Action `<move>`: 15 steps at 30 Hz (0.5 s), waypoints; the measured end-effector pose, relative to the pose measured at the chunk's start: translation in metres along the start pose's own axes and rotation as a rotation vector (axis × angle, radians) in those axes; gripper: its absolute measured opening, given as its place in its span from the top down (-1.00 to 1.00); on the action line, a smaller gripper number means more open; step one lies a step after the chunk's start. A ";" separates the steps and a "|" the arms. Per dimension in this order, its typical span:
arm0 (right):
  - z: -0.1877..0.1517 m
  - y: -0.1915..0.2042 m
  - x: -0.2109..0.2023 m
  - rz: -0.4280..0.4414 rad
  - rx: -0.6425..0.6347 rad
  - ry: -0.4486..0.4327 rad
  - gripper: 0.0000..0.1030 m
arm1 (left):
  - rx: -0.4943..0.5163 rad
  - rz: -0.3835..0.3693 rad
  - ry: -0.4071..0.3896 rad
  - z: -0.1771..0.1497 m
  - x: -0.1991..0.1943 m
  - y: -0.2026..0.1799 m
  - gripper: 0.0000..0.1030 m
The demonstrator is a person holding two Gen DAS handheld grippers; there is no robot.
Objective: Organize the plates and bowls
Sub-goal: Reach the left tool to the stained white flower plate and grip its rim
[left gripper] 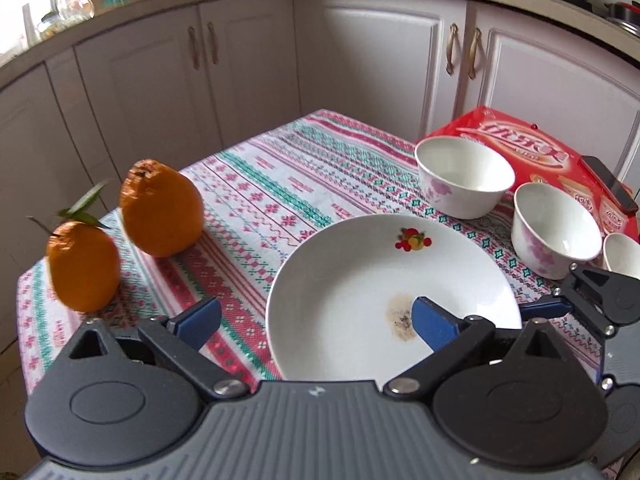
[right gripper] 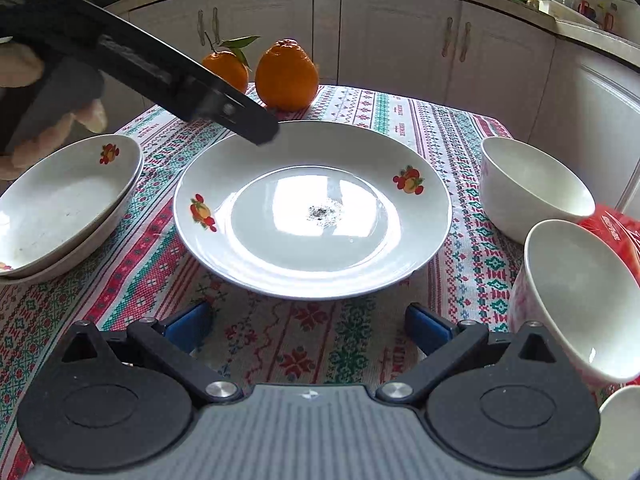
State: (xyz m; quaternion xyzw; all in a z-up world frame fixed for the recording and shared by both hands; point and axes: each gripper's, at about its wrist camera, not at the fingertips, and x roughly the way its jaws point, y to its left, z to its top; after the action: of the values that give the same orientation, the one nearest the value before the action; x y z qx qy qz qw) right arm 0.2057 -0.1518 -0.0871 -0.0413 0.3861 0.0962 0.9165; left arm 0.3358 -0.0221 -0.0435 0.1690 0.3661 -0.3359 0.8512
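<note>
A red package (left gripper: 532, 152) at the table's far corner carries large white Chinese characters across its top, reading roughly "优乐美", with smaller print beneath too blurred to read. Small round labels on its lower part cannot be made out. No other writing is legible.

The cloth-covered table (right gripper: 320, 344) carries plates (right gripper: 312, 208), bowls (right gripper: 532, 188), oranges (right gripper: 286, 76).
</note>
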 end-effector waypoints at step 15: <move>0.008 -0.004 0.007 -0.012 -0.008 0.000 -0.92 | 0.038 -0.121 0.154 0.033 0.063 0.011 -0.67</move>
State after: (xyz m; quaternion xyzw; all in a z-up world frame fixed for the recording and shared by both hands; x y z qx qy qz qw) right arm 0.2168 -0.1531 -0.0863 -0.0472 0.3852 0.0920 0.9170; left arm 0.3924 -0.0603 -0.0675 0.1881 0.4338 -0.3798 0.7951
